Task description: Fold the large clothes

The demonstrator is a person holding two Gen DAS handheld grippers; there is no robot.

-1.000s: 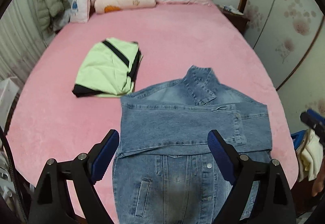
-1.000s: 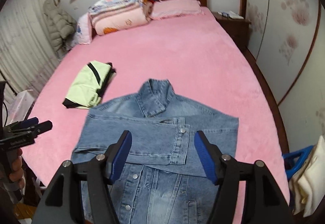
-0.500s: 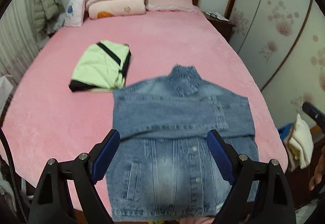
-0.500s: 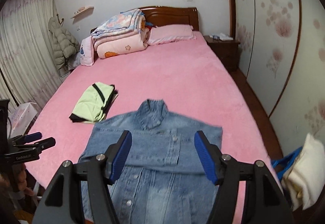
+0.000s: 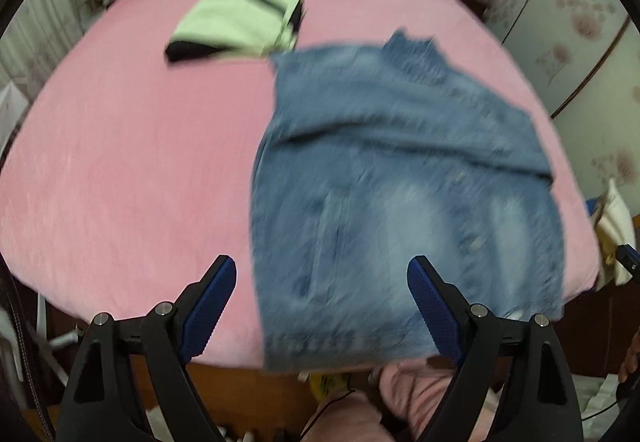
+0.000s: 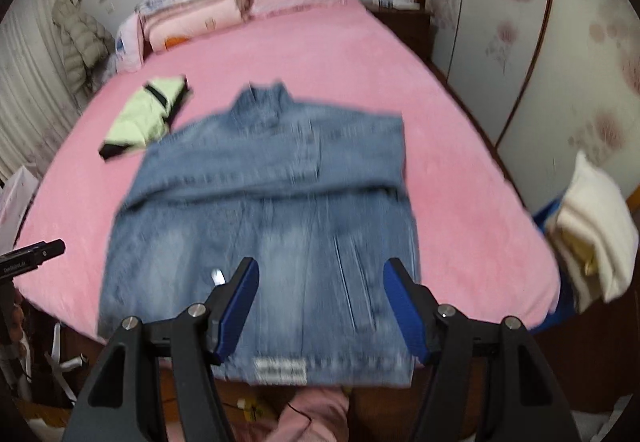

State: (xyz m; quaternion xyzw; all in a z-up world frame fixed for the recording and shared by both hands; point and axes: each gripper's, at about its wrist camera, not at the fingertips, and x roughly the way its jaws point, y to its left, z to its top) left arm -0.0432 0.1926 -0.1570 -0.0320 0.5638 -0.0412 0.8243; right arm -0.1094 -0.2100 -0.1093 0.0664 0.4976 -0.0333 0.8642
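A blue denim jacket [image 5: 400, 169] [image 6: 276, 201] lies flat on the pink bed [image 5: 120, 145] [image 6: 460, 177], collar toward the headboard, both sleeves folded across the chest, hem hanging over the near edge. My left gripper [image 5: 322, 302] hovers open above the jacket's lower left part, nothing between its blue pads. My right gripper [image 6: 320, 302] is also open, held above the jacket's lower middle near the hem, gripping nothing. Both views are blurred by motion.
A folded light green garment [image 5: 240, 21] [image 6: 148, 113] with black trim lies left of the jacket's shoulder. Folded quilts and pillows [image 6: 196, 13] sit at the headboard. A cream cloth [image 6: 592, 234] hangs off the bed's right side. Wardrobe doors [image 6: 540, 21] line the right wall.
Both grippers have pulled back toward the foot of the bed and dropped lower, so the jacket's hem and the bed edge now show. The jacket lies as before, both grippers still open.
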